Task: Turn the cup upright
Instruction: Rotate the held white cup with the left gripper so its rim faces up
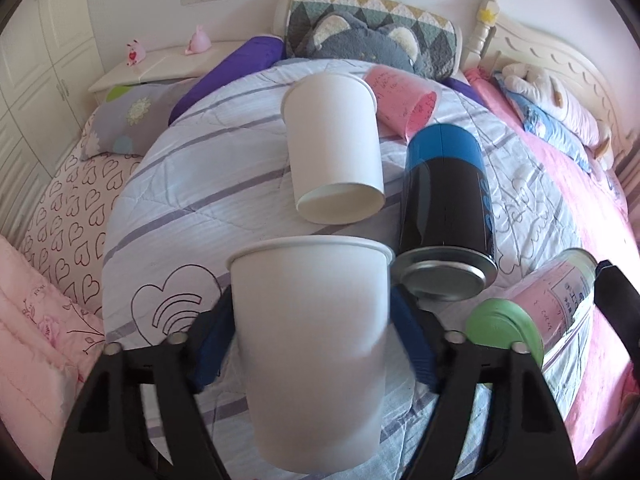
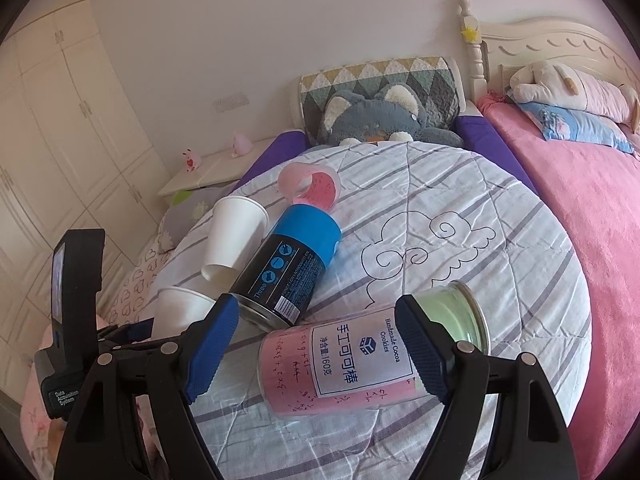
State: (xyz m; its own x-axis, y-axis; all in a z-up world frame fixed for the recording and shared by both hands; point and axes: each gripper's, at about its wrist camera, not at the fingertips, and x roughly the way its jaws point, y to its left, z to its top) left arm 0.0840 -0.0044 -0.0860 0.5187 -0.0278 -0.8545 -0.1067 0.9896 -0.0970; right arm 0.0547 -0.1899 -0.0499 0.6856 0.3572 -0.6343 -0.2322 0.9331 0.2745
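Note:
My left gripper (image 1: 310, 344) is shut on a white paper cup (image 1: 312, 344), held rim up above the striped quilt; the cup also shows in the right wrist view (image 2: 180, 310). A second white paper cup (image 1: 334, 148) lies on its side beyond it, its base toward me, also seen in the right wrist view (image 2: 230, 238). My right gripper (image 2: 316, 356) is open, its fingers on either side of a pink cookie jar (image 2: 340, 364) with a green lid that lies on the quilt.
A black and blue can (image 1: 444, 196) lies next to the cups. A clear pink cup (image 1: 404, 98) lies on its side farther back. The jar's green lid (image 1: 506, 336) is at right. Pillows, a grey plush toy (image 2: 376, 118) and a headboard (image 2: 560, 40) are behind.

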